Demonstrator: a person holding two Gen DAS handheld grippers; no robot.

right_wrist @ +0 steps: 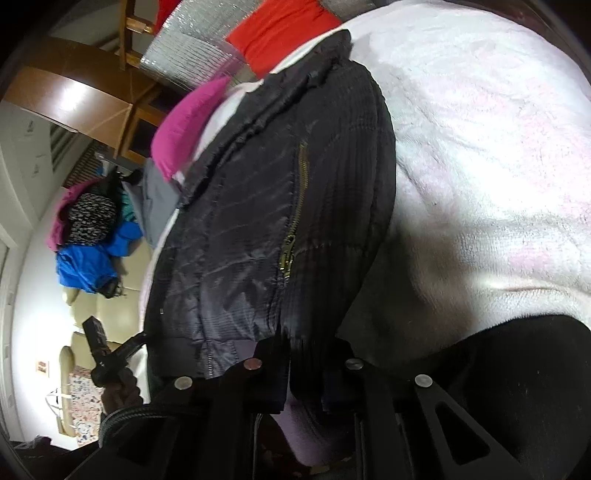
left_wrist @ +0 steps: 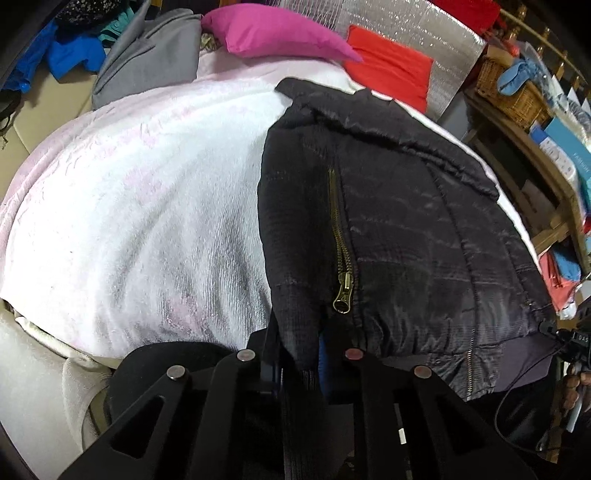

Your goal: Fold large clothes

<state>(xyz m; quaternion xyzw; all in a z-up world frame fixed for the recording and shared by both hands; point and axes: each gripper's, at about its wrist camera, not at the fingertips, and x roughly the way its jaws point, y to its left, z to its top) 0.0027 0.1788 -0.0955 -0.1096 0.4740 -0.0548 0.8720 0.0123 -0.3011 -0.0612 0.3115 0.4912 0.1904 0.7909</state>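
Garment: black padded jacket (left_wrist: 399, 221); lies folded on the white fleece blanket (left_wrist: 140, 192) covering the bed, on the right half in the left wrist view; near hem towards both cameras.
Left gripper (left_wrist: 314, 365): jaws together, clamped on a fold of the jacket's near hem, just below the brass zipper (left_wrist: 341, 254).
Right gripper (right_wrist: 306, 373): jaws together, clamped on the near hem of the same jacket, ribbed side panel running up from the pinch.
Handling, judged: soft and limp; padding gives bulk, so folds will likely spring back; glossy shell looks slippery, so a thin pinch may slide out; probably light for its size.
Grip points, judged: hem and seam lines, where layers are stitched and thicker; avoid the zipper pull.
Hidden: fingertips of both grippers buried in fabric, so how many layers each holds cannot be told; sleeves not visible; underside of the jacket concealed.
Cut off: far collar end foreshortened by the lens; magenta cushion (left_wrist: 273, 33) and red cloth (left_wrist: 391, 70) lie beyond it.
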